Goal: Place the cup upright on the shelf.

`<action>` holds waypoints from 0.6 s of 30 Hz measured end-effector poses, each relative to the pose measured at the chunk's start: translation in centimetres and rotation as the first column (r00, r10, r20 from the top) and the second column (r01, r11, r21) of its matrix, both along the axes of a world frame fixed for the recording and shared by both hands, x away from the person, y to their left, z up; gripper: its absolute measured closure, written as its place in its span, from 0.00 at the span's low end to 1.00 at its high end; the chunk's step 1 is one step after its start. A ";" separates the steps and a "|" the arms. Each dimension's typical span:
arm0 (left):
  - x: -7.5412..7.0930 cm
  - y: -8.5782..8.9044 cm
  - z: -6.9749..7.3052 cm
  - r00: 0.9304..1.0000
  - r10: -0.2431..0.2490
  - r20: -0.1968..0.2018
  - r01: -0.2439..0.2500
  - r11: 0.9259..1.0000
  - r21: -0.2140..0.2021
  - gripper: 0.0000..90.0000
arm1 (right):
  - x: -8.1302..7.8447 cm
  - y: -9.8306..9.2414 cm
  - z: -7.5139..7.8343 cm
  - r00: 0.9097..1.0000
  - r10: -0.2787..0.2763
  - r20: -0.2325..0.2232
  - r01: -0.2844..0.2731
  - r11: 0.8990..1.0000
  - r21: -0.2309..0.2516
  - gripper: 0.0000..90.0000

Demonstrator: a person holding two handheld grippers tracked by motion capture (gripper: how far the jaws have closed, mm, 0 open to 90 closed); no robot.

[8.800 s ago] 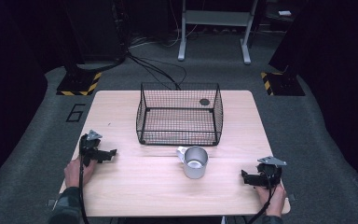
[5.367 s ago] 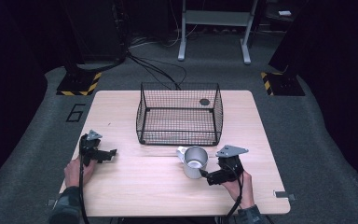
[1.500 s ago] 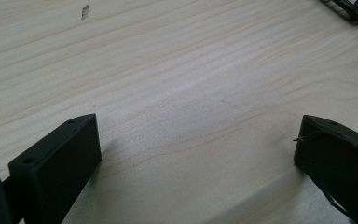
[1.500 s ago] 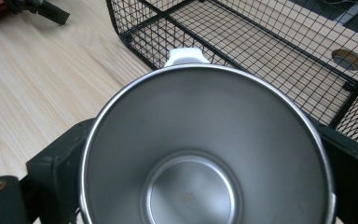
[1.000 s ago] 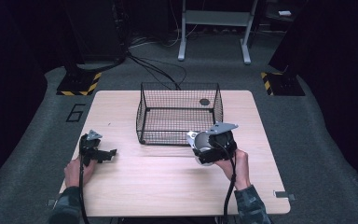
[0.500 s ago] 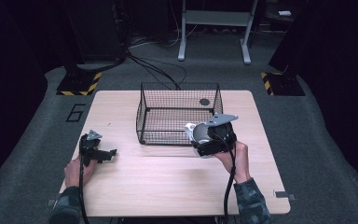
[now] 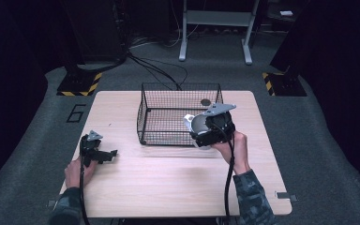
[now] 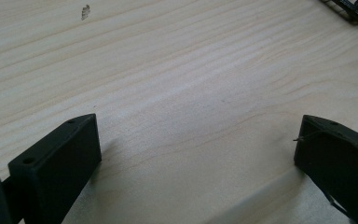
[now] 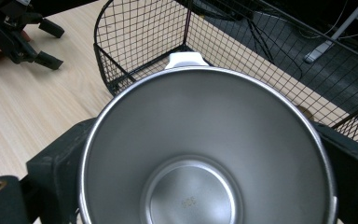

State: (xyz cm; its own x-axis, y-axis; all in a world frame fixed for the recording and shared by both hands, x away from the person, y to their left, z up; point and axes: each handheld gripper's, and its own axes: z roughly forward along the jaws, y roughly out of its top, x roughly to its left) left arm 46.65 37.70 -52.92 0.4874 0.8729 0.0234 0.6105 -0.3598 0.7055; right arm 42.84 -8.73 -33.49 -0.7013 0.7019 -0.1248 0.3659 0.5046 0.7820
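Wooden table (image 7: 168, 183): right hand-held gripper (image 7: 205, 133) clamps steel cup (image 9: 205, 149) over wire basket (image 7: 161, 117); left hand-held gripper (image 7: 104, 155) wide

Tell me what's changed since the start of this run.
The right gripper moved in from the table's right edge, closed on the cup that stood in front of the basket, and lifted it up to the basket's front right wall. The left gripper stayed resting open on the table; the basket did not move.
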 end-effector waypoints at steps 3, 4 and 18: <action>0.0 0.0 0.0 1.000 0.000 0.000 0.000 1.000 0.000 0.00 | 0.6 0.3 0.5 1.000 0.002 0.010 -0.002 1.000 -0.005 0.06; 0.0 0.0 0.0 1.000 0.000 0.000 0.000 1.000 0.000 0.00 | 0.6 0.3 0.5 1.000 0.002 0.010 -0.002 1.000 -0.005 0.06; 0.0 0.0 0.0 1.000 0.000 0.000 0.000 1.000 0.000 0.00 | 2.6 1.2 1.5 1.000 0.002 0.011 -0.002 1.000 -0.006 0.06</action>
State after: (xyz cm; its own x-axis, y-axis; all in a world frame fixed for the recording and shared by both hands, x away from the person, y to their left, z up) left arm 46.65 37.70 -52.92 0.4878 0.8726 0.0235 0.6106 -0.3604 0.7052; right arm 45.46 -7.50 -31.96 -0.7008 0.7000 -0.1373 0.3562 0.5101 0.7829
